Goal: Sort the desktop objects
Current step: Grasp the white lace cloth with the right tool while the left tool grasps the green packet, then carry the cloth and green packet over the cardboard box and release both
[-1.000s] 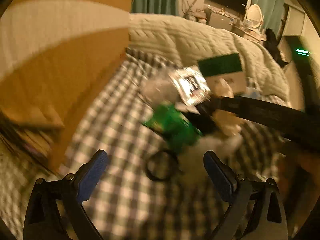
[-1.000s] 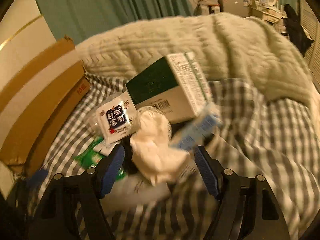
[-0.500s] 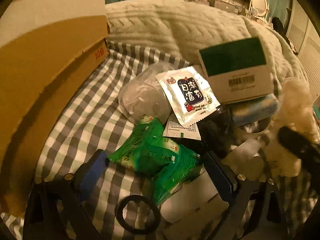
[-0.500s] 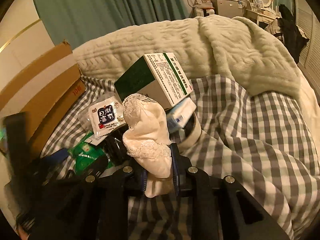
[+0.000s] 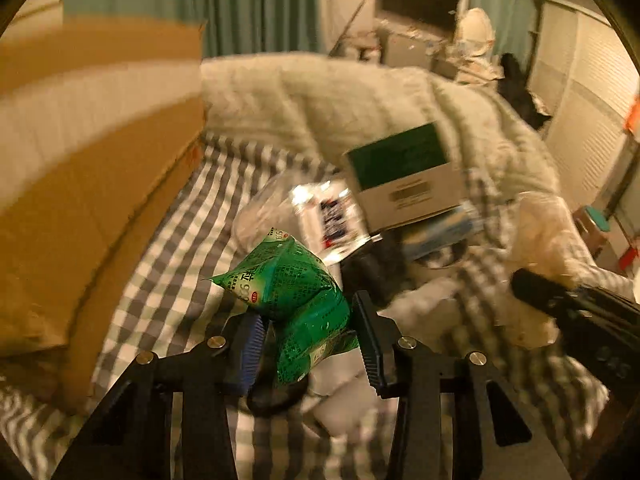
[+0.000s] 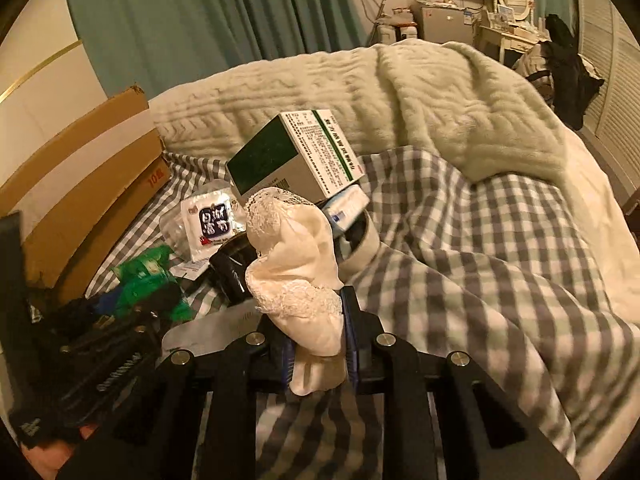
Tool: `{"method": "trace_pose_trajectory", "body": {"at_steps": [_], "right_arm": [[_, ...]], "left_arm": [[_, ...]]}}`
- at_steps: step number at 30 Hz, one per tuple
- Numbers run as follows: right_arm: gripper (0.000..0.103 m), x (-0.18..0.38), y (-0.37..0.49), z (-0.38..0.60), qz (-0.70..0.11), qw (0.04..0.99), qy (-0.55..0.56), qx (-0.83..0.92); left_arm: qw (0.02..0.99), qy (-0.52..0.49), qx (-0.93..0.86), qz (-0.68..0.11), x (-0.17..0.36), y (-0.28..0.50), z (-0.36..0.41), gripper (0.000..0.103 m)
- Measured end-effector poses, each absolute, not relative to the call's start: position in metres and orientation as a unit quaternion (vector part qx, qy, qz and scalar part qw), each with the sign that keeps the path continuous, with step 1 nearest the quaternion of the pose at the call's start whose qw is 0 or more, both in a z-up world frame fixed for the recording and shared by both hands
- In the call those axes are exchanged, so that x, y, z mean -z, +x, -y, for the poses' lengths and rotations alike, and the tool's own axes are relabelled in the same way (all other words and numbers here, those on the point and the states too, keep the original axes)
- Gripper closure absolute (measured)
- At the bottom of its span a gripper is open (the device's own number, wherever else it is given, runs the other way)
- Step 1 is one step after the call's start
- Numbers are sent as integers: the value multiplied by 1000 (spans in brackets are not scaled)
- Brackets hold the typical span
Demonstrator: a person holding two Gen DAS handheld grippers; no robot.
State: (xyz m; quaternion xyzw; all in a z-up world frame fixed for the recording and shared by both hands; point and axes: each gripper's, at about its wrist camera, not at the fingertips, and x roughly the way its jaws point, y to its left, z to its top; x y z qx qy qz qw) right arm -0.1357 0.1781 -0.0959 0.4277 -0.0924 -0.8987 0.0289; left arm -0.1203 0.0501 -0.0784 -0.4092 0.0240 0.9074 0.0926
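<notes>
On the checked bedsheet [image 6: 480, 240], near the cardboard box [image 6: 80, 184] at its left edge, both grippers are mid-pickup. Right gripper [image 6: 316, 344] is clamped on the cream lace cloth [image 6: 292, 264], its long axis standing upright out of the fingers. Left gripper [image 5: 308, 344] is closing on the green snack packet [image 5: 296, 292], which points up and away. Next, I judge, each load must be carried clear of the pile.
</notes>
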Motion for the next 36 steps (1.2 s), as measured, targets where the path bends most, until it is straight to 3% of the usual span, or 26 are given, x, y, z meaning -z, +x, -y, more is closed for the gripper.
{"method": "trace_pose_trajectory", "body": {"at_steps": [11,21,26,33,35,36], "right_arm": [[84,20,-99,-166,85,42,380,920],[84,-95,-110,-88,44,161,309,936],[84,-113,-144,-38,58,234,314,918],[83,-85,-197,24,76,296,348,886],[78,-74,-210,32,83,305,356,879],[61,-71,-214,34,83,307,357,878]], "left_arm": [[154,-331,-931,2,-27,-103,-33,60],[108,-267,-957,18,-128,-125,56,60],[45,-285,-957,20,-130,-155,118,60],[5,-318,-948,28,-99,-179,161,60],[-5,-328,-944,24,-87,-187,163,51],[-11,-332,-943,23,-82,-190,162,44]]}}
